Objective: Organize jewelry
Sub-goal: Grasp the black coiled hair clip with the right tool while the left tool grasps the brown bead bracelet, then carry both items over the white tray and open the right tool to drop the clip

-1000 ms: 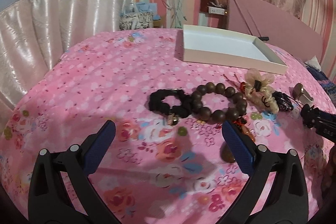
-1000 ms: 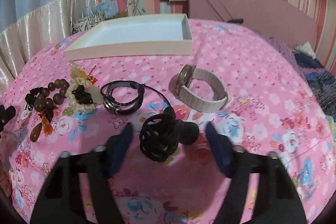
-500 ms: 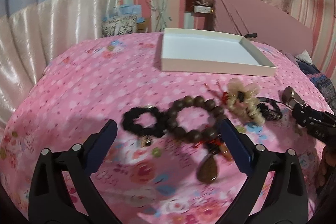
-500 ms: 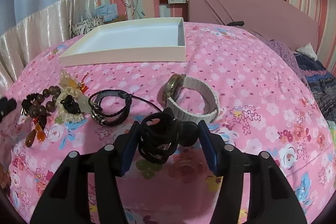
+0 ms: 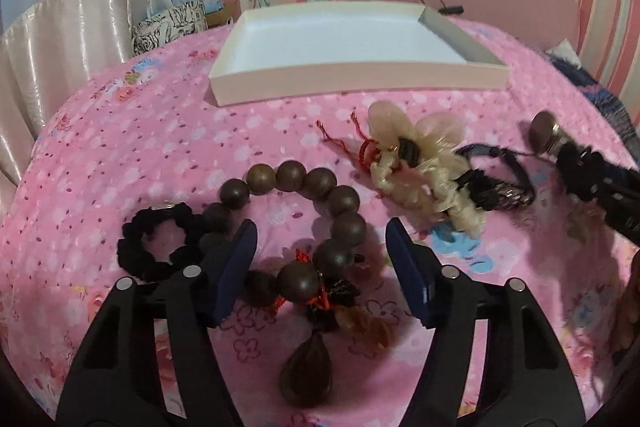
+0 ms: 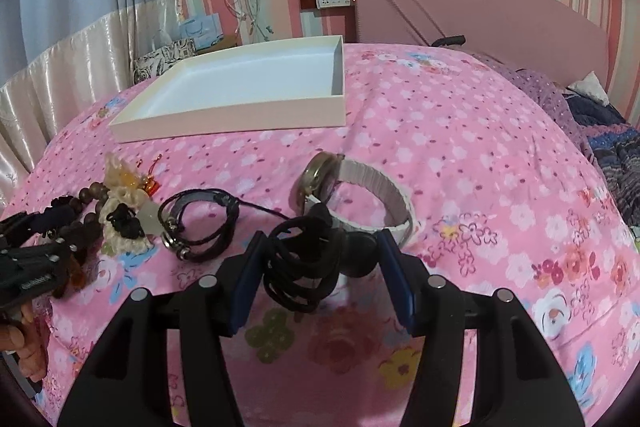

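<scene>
Left wrist view: left gripper (image 5: 320, 247), black arms with blue pads, low centre of frame, jaws closing. Between them lies the near side of a bracelet of large dark brown wooden beads (image 5: 340, 199) with red thread and a brown teardrop pendant (image 5: 306, 371) (pendant at bottom centre). The left pad overlaps the beads on that side; contact cannot be confirmed. The right pad stands clear of the beads.

Left of the beads, touching them: a black knotted cord bracelet (image 5: 154, 247). Right of centre: a cream fabric flower hair tie (image 5: 420, 167) with a black centre and red tassel. Beside it, a dark braided leather bracelet (image 5: 496, 183).

Upper centre: a shallow white rectangular box tray (image 5: 352, 83), nothing visible inside, sitting on the pink floral bedsheet (image 5: 140, 147).

Right wrist view: right gripper (image 6: 320, 267) at lower centre, jaws half open with a bundle of black elastic hair ties with a round black bob (image 6: 308, 263) between the pads. Both pads sit against the bundle (held, it appears). Just behind it: a wristwatch with pale pink strap and brass-coloured case (image 6: 360, 195), standing on edge. The tray shows at upper left of this view, well apart from the bundle. Left edge: part of the other gripper and a person's fingers (image 6: 28, 347).
</scene>
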Motion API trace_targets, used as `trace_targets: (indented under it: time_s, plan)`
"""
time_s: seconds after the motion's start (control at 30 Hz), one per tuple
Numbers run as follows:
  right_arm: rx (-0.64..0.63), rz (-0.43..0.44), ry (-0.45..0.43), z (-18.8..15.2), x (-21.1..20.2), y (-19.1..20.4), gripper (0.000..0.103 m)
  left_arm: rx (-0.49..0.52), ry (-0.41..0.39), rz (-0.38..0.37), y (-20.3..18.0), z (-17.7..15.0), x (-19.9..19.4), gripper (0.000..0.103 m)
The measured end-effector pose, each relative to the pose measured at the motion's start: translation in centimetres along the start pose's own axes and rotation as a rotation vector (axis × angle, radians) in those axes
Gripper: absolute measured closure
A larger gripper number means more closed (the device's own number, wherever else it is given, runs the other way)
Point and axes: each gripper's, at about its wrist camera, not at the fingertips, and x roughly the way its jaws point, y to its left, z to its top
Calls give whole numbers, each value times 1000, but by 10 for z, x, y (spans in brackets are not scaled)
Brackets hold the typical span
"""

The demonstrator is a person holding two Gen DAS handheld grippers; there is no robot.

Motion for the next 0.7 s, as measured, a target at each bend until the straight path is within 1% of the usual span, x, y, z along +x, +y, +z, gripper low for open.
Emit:
trace_targets:
  time_s: [0.03, 0.1, 0.17, 0.2, 0.23, 0.3, 0.37, 0.43, 0.7]
  plan:
    - [-6, 0, 2, 0, 1, 1, 46, 1, 13, 6, 1, 1, 4, 41]
    - [-17, 0, 8, 0, 2, 3, 46, -1, 22, 4, 0, 3, 9, 42]
    - [-14, 4, 8, 0, 3, 2, 46, -3, 30, 5, 0, 5, 13, 47]
    - [-12, 7, 10, 0, 3, 2, 46, -6, 28, -4, 1, 6, 13, 54]
    - [-10, 8, 10, 0, 3, 1, 46, -7, 25, -18, 1, 7, 13, 68]
    - [-11, 7, 8, -1, 3, 1, 46, -6, 25, -27, 2, 9, 13, 72]
    - [-13, 5, 6, -1, 4, 3, 46, -12, 11, -54, 3, 12, 9, 84]
    - [-11, 6, 1, -1, 3, 2, 46, -23, -1, -70, 11, 18, 2, 86]
    - [8, 37, -32, 1, -9, -2, 46, -70, -95, -99, 42, 36, -35, 86]
